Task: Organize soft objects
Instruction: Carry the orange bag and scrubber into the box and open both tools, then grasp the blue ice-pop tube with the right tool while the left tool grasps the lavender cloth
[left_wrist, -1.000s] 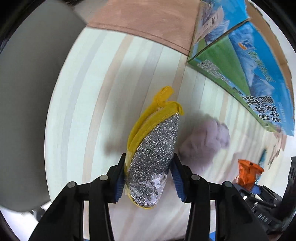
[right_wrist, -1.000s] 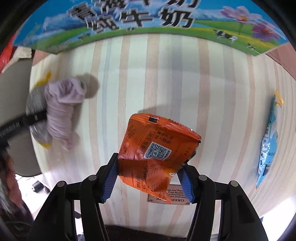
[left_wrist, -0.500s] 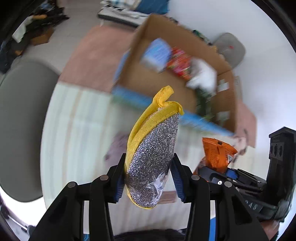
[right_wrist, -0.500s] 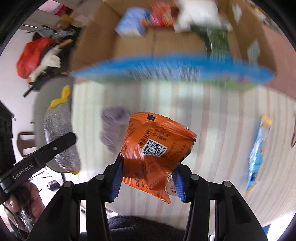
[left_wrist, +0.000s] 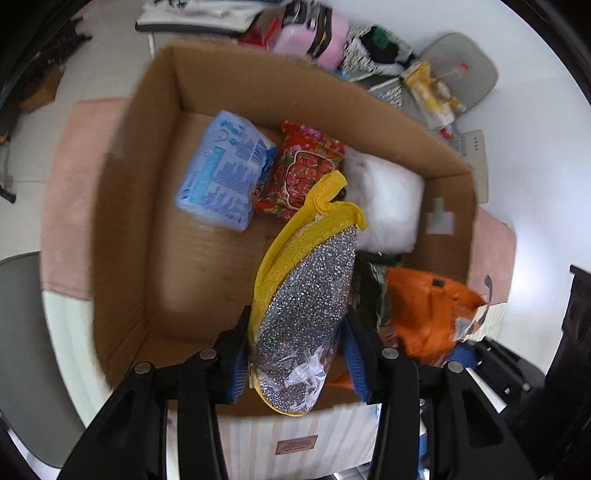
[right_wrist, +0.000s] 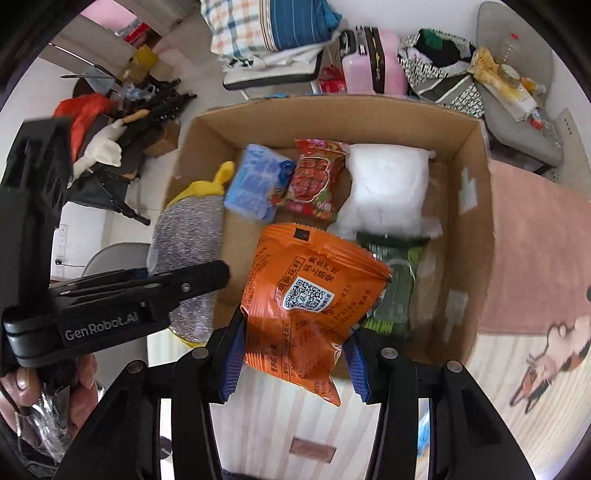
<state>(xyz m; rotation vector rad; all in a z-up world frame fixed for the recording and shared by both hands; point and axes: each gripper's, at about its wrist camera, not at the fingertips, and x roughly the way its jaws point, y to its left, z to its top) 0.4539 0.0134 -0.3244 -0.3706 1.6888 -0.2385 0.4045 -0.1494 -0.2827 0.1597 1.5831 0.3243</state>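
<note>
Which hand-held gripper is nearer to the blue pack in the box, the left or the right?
Left, as far as I can judge. The left hand-held gripper, shut on the silver scrubber, hangs just before the blue pack. The right hand-held gripper, shut on the orange bag, hangs further right.

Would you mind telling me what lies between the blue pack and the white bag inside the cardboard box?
The red snack packet lies between the blue pack and the white bag, shown clearly in the right wrist view.

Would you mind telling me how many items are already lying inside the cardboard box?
4: a blue pack at the back left, a red snack bag beside it, a white pack at the back right, and a green packet in front of it. More may be hidden.
</note>
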